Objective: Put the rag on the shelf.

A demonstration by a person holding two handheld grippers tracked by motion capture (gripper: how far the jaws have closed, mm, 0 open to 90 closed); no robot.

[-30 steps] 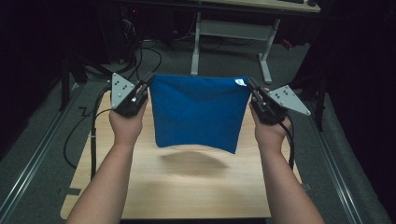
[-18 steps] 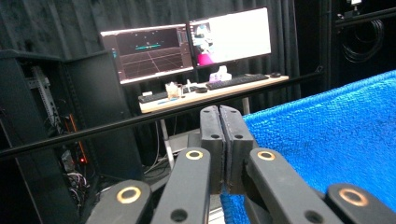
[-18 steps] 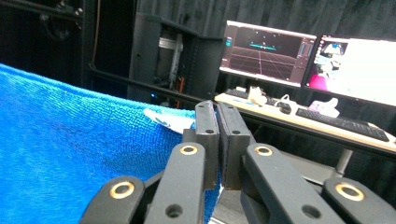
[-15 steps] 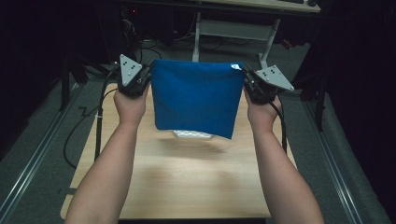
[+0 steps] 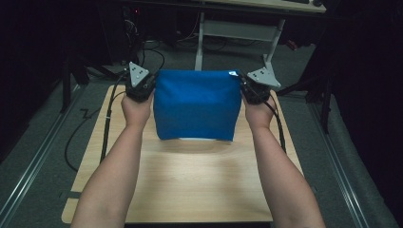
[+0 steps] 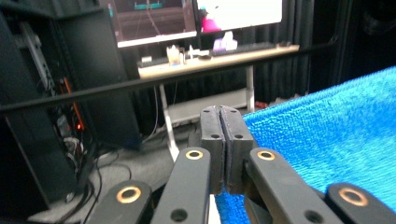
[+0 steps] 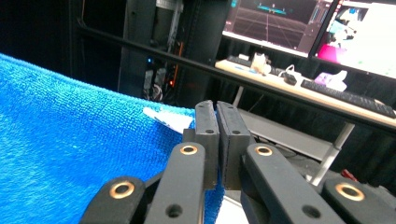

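Observation:
A blue towel hangs stretched between both grippers above the wooden table. My left gripper pinches its upper left corner and my right gripper pinches its upper right corner, near a white tag. In the left gripper view the jaws of the left gripper are pressed together on the blue towel edge. Seen from the right gripper view, the right gripper is likewise closed on the towel. The towel's lower edge hangs just over the tabletop, and whether it touches is unclear.
Black cables trail off the table's left side and one runs along the right. Beyond the table stand a desk frame, monitors and a keyboard. Dark grey floor surrounds the table.
Both grippers have carried the towel away from the person, toward the table's far end, keeping it stretched. Its lower edge has swung forward.

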